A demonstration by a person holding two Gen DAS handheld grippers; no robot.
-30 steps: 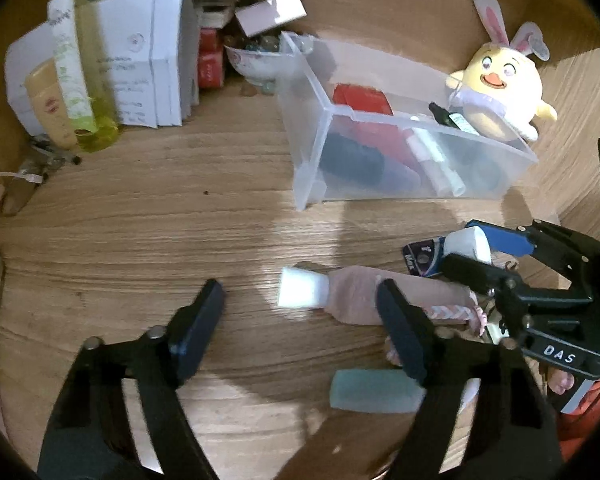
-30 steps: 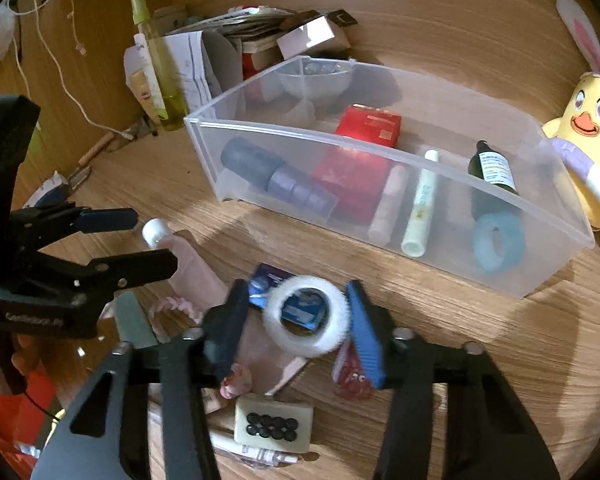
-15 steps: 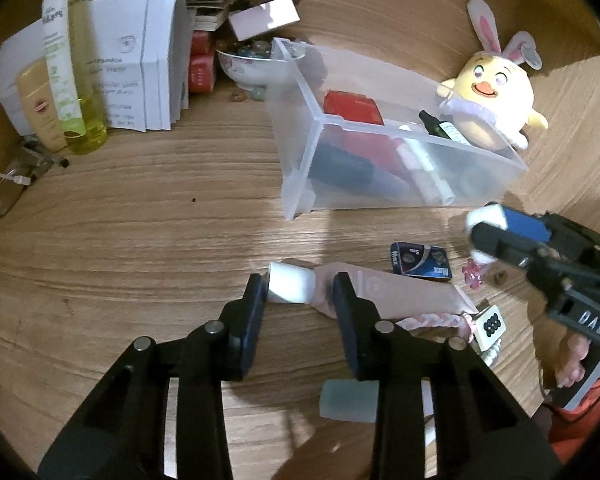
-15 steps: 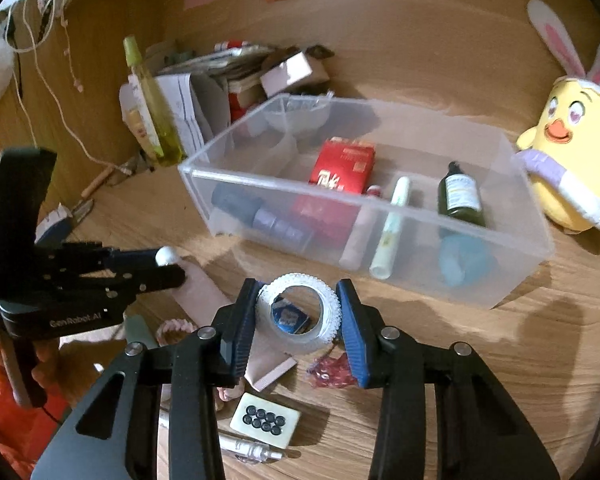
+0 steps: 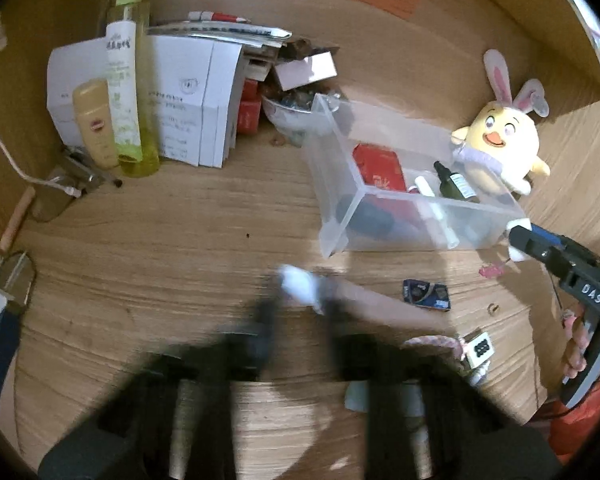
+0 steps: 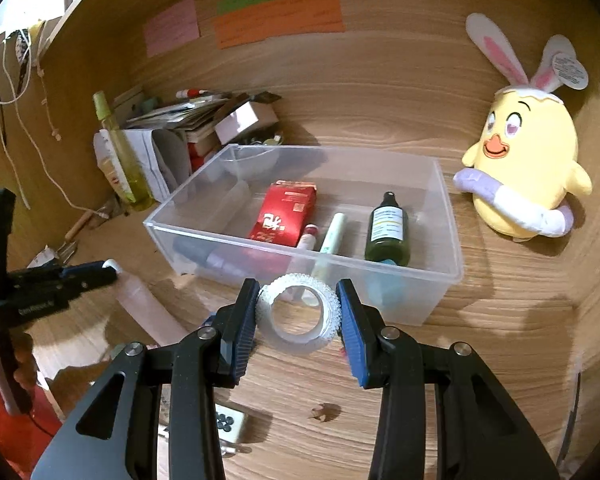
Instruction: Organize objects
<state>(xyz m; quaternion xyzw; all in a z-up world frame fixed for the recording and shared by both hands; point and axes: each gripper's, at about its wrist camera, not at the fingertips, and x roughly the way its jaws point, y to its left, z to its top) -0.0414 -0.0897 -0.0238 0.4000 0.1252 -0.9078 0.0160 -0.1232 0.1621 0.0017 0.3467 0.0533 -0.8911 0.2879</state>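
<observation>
Raised since half a second before, the roll of tape (image 6: 297,312) was held clear of the desk (image 6: 480,360) between the blue pads of the right hand-held gripper (image 6: 298,314), just in front of the near wall of the clear plastic bin (image 6: 436,296). Over the same interval the pink tube (image 5: 376,304) was lifted at its white cap (image 5: 298,286), which was pinched in the narrowed left hand-held gripper (image 5: 298,308); that view was blurred by motion, so the contact was seen only roughly. Inside the bin a red packet (image 6: 286,216), a dark green bottle (image 6: 388,230) and a pale tube (image 6: 332,234) were laid side by side. A yellow plush chick (image 6: 524,176) was seen beside the bin, apart from it. A small blue packet (image 5: 426,295) was left on the desk near the pink tube.
</observation>
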